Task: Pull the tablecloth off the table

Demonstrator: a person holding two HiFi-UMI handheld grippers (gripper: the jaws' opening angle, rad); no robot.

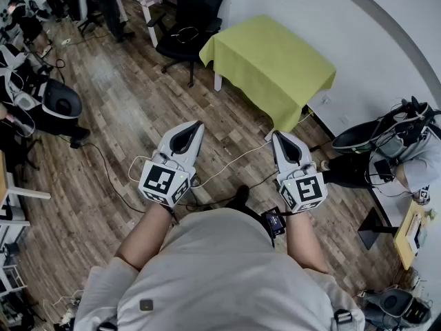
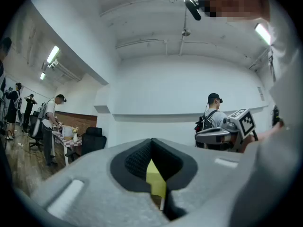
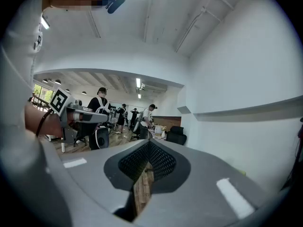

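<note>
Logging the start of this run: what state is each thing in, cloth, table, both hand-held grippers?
Tablecloth: spread over the table, not yet pulled.
Table: covered, one leg showing.
Left hand-held gripper: shut, empty, away from the cloth.
Right hand-held gripper: shut, empty, away from the cloth.

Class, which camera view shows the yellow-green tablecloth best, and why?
The head view: the whole tablecloth shows draped over its table. The left gripper view shows only a sliver past its shut jaws; the right gripper view shows none clearly.
</note>
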